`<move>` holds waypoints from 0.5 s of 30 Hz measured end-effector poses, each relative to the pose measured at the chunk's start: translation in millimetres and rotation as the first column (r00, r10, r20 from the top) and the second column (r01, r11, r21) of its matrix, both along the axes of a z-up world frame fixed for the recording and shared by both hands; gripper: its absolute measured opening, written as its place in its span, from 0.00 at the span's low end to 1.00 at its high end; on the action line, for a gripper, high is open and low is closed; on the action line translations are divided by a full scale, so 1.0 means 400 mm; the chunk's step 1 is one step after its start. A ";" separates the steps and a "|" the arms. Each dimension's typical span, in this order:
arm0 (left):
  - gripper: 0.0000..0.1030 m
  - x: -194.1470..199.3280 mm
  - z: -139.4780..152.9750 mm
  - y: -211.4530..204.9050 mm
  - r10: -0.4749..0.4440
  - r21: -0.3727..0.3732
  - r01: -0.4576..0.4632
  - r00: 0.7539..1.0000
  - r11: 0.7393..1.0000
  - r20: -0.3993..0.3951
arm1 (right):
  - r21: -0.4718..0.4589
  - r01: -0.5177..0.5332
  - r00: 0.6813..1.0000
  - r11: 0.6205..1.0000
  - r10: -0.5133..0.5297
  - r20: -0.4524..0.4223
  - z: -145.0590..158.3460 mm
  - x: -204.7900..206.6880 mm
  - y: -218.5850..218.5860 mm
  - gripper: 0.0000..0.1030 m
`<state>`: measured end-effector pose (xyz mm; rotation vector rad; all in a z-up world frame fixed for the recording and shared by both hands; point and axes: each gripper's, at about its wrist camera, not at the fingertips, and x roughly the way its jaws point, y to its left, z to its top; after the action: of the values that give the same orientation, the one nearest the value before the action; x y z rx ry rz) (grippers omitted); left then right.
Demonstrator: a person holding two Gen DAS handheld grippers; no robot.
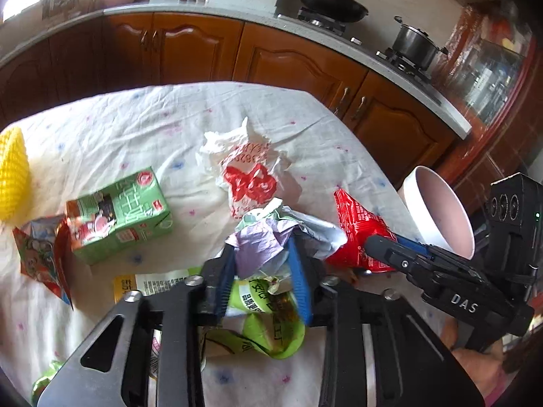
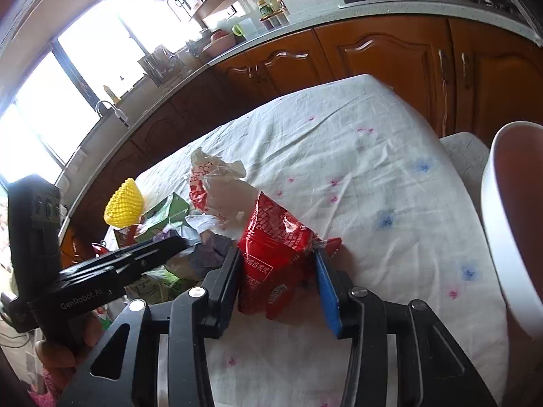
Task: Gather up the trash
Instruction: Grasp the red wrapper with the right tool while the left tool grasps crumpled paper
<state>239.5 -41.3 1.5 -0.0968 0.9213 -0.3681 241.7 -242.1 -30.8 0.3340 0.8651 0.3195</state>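
Note:
On the white cloth-covered table point(image 1: 135, 129) lies scattered trash. My left gripper point(image 1: 260, 254) is shut on a crumpled purple-and-white paper point(image 1: 251, 240), its blue pads pressing both sides. A green wrapper point(image 1: 264, 305) lies under it. In the right wrist view, my right gripper point(image 2: 276, 254) is shut on a red snack packet point(image 2: 271, 230), which stands tilted on the cloth. The same red packet point(image 1: 356, 227) shows in the left wrist view with the right gripper point(image 1: 373, 244) on it. The left gripper point(image 2: 183, 240) shows just left of the packet.
A green drink carton point(image 1: 118, 210), a white plastic bag with red print point(image 1: 251, 176), a yellow foam net point(image 1: 12, 176) and a colourful packet point(image 1: 40, 254) lie on the cloth. A white round bin point(image 1: 437, 210) point(image 2: 509, 220) stands off the table's right edge. Brown cabinets run behind.

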 end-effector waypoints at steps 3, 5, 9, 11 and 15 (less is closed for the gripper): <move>0.11 -0.008 0.015 -0.005 -0.012 0.005 0.012 1.000 1.000 0.018 | -0.011 0.005 1.000 1.000 -0.005 0.015 0.006 -0.007 -0.003 0.33; 0.09 -0.017 0.032 -0.005 -0.015 0.003 0.015 0.999 1.000 0.036 | -0.017 0.011 1.000 1.000 -0.010 0.029 0.015 -0.016 -0.007 0.32; 0.09 -0.033 0.067 -0.002 -0.018 -0.015 0.019 0.997 1.000 0.071 | -0.006 0.031 0.997 0.999 -0.031 0.069 0.046 -0.047 -0.034 0.31; 0.09 -0.041 0.083 -0.004 -0.020 -0.025 0.022 0.996 0.999 0.086 | -0.003 0.038 0.996 0.999 -0.038 0.081 0.059 -0.059 -0.046 0.31; 0.08 -0.057 0.110 -0.023 -0.035 -0.051 0.040 0.994 0.998 0.103 | 0.002 0.070 0.992 0.998 -0.070 0.109 0.089 -0.092 -0.085 0.31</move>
<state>216.9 -50.4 45.6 -0.1088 0.8135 -0.4289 205.0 -276.1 4.6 0.3414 0.7442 0.2698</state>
